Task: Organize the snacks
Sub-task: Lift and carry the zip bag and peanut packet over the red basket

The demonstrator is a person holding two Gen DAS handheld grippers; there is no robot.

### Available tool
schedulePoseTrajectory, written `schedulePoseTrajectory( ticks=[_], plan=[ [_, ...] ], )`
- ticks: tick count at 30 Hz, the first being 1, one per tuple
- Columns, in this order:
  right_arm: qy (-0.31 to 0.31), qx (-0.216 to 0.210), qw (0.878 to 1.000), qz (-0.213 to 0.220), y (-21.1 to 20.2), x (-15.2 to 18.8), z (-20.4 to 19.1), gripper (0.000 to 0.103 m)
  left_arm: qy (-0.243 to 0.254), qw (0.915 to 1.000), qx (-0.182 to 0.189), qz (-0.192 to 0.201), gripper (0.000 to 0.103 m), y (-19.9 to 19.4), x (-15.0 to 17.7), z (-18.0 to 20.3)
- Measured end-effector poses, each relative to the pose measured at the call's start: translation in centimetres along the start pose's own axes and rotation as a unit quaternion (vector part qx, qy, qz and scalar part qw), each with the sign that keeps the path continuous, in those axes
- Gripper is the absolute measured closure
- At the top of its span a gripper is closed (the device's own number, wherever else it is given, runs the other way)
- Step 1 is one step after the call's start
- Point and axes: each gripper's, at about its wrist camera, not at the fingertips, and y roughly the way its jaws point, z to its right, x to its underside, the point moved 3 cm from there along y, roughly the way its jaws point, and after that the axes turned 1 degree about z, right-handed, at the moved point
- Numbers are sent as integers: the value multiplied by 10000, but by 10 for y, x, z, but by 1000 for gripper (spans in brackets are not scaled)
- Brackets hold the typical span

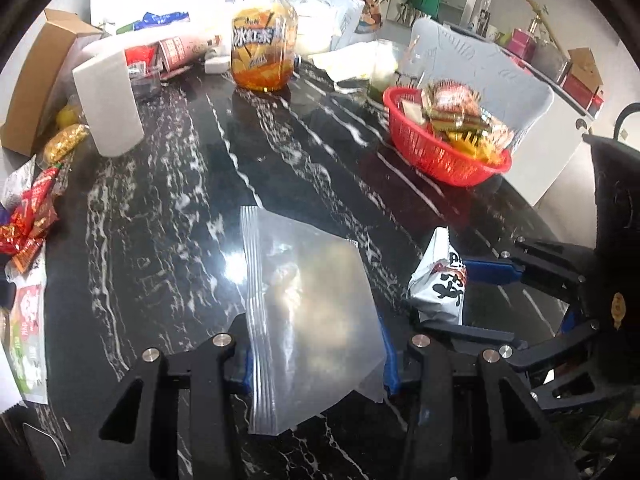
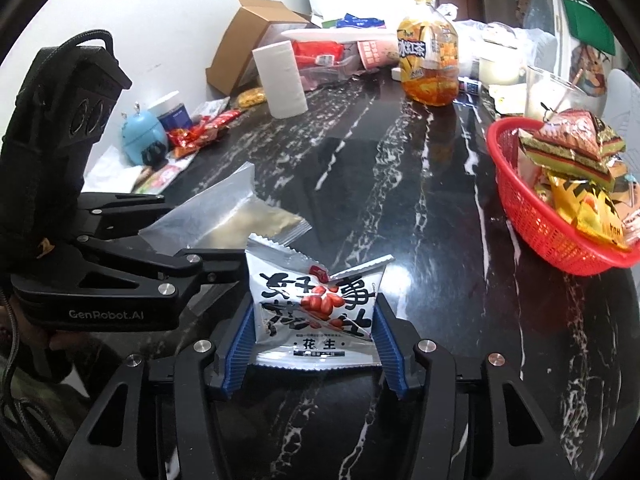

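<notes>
Black marble bench [image 2: 420,184]: white veins, super glossy, the glare hides detail.
Hard to see: red basket [image 2: 560,216] is cut off at the frame edge in the right wrist view and blurry in the left one; its packets can't be read.
Left gripper [image 1: 316,360]: jaws pinched on a clear zip bag [image 1: 304,312], well short of the basket; contents look like a brownish smear, can't tell what.
Right gripper [image 2: 314,344]: jaws closed on the silver peanut packet [image 2: 314,304], just beside the zip bag, nearer the basket.
Behind the basket: iced tea bottle [image 2: 430,60], paper roll [image 2: 282,78], cardboard box [image 2: 248,36], white wall.
</notes>
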Motion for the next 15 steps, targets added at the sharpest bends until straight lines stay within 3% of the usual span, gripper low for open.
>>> schedulePoseTrajectory(
  ticks=[6,15],
  plan=[
    [-94,-66,9997,215,-15,-17,-1,48,62,9994,-20,332,58,-18,-19,2],
    [-349,256,9970,640,-44,-51,8,48,204,9954,64,935,58,-38,-60,15]
  ],
)
